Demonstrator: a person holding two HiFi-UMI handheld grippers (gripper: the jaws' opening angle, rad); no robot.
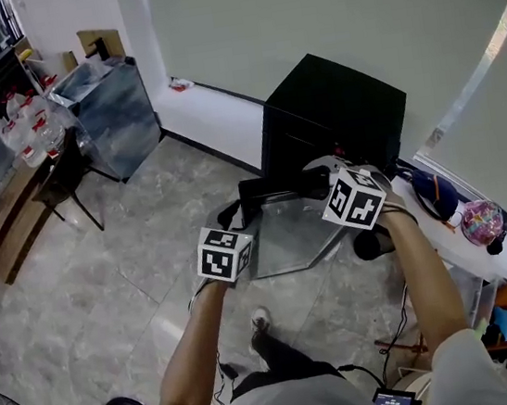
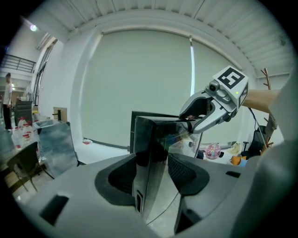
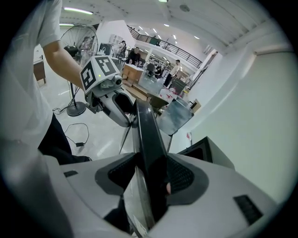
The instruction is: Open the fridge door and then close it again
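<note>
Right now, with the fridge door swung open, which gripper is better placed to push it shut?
Left, probably. The left gripper has the fridge door's free vertical edge between its jaws, far from the fridge, giving leverage. The right gripper straddles the top edge nearer the fridge.

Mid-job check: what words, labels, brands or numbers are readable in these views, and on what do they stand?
No text is readable.
Marker cubes: black-and-white square patterns, no words.
Small screen: lit, too small to read.
Fridge door: no print visible.
</note>
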